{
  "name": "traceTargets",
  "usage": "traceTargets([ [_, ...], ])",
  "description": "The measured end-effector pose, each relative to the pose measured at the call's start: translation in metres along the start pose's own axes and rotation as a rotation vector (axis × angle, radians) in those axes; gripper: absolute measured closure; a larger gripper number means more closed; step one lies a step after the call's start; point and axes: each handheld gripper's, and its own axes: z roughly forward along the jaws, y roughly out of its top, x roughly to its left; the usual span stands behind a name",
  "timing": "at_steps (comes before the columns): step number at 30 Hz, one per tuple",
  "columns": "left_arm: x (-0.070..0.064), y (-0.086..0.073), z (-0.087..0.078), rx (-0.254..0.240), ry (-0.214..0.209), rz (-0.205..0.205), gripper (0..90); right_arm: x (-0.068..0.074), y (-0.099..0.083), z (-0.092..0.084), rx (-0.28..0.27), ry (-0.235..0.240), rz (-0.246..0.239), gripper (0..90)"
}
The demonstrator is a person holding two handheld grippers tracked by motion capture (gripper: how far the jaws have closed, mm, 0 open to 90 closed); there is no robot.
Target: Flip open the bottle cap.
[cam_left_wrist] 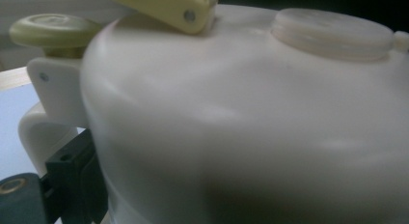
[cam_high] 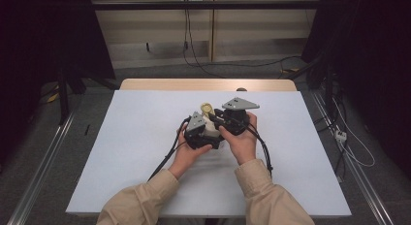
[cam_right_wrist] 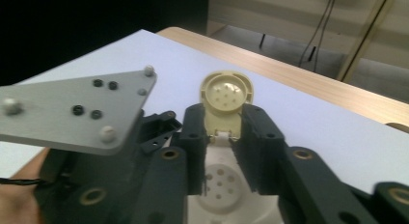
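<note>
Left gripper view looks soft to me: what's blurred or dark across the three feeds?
Left gripper view: white container too close, blurred, shadowed at the bottom. Right gripper view: flip lid fairly sharp, grey plate soft. High view: table evenly lit, surroundings dark.

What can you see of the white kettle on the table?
The kettle looks like glossy white plastic, rounded, with a round cap on top and a white handle. Its pale yellow flip lid stands open, showing holes underneath. It sits mid-table on the white sheet, with the left hand-held gripper against its side; the right hand-held gripper straddles the lid hinge.
</note>
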Motion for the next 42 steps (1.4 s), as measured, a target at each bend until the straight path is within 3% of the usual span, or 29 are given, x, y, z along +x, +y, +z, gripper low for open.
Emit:
traceTargets([
  [6, -0.001, 0.0, 0.0, 0.013, 0.007, -0.029, 4.4, -0.002, -0.002, -0.012, -0.023, 0.015, 0.008, 53.8],
  [14, -0.001, 0.003, -0.006, 0.056, 0.002, 0.002, 4.1, -0.01, -0.012, -0.022, -0.028, 0.044, 0.022, 36.8],
  [16, 0.0, 0.003, -0.008, 0.084, 0.009, 0.029, 3.6, -0.012, -0.015, -0.024, -0.037, 0.05, 0.024, 33.7],
  [19, 0.001, 0.0, -0.008, 0.106, 0.006, 0.01, 3.2, -0.014, -0.02, -0.025, -0.028, 0.062, 0.035, 27.2],
  [24, -0.002, 0.0, -0.012, 0.114, 0.023, 0.019, 3.6, -0.016, -0.027, -0.032, -0.032, 0.077, 0.027, 23.2],
  [30, 0.002, -0.005, -0.022, 0.182, -0.002, -0.003, 3.8, -0.022, -0.04, -0.04, -0.029, 0.09, 0.04, 19.4],
  [33, 0.002, -0.005, -0.031, 0.177, 0.004, 0.027, 4.9, -0.025, -0.047, -0.044, -0.035, 0.099, 0.048, 18.8],
  [42, 0.002, -0.005, -0.061, 0.166, 0.005, 0.019, 4.8, -0.034, -0.069, -0.063, -0.045, 0.106, 0.059, 18.0],
])
